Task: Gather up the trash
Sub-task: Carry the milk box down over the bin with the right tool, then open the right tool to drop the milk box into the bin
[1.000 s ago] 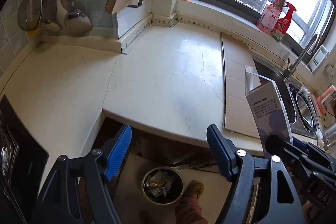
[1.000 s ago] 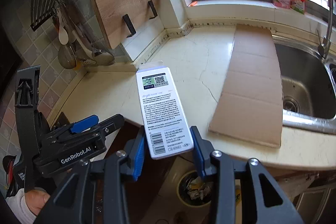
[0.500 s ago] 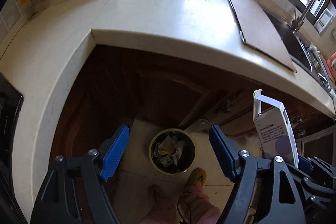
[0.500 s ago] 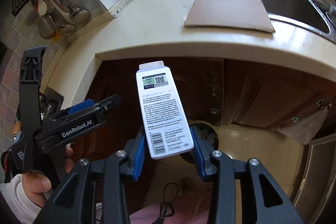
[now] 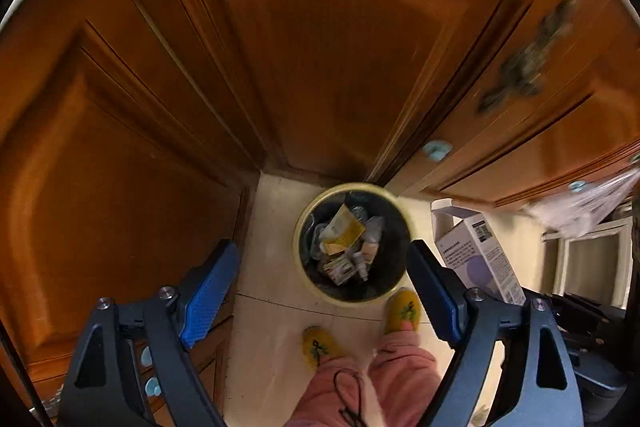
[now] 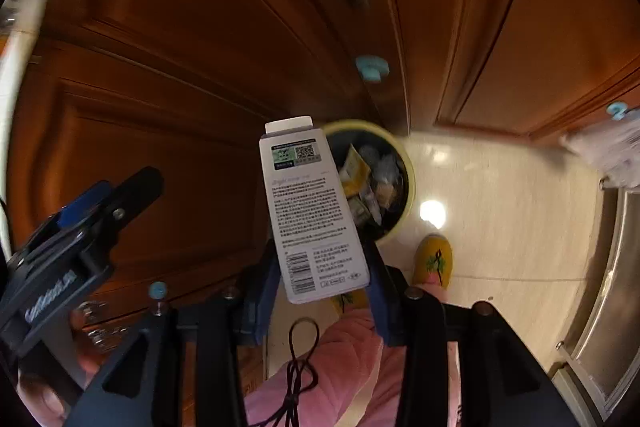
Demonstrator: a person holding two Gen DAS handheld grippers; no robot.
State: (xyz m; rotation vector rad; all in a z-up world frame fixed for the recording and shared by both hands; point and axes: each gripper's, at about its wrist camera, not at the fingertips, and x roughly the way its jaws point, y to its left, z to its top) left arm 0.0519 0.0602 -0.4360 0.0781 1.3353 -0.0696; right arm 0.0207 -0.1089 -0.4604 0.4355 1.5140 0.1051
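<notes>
A round yellow-rimmed trash bin (image 5: 297,247) with a dark liner stands on the floor in the cabinet corner, holding several wrappers and small bottles; it also shows in the right wrist view (image 6: 409,183). My right gripper (image 6: 320,291) is shut on a white and grey carton (image 6: 312,211), held upright above and just left of the bin. The carton also shows in the left wrist view (image 5: 476,251). My left gripper (image 5: 320,287) is open and empty, hovering over the bin.
Brown wooden cabinet doors (image 5: 320,47) stand behind and to both sides of the bin. The person's yellow slippers (image 5: 402,309) and pink trousers (image 5: 340,387) are just in front of the bin on the cream floor tiles (image 6: 500,207).
Both grippers have dropped from counter height and tilted down toward the floor. The bin is now larger and nearer. The carton stays gripped in the right gripper.
</notes>
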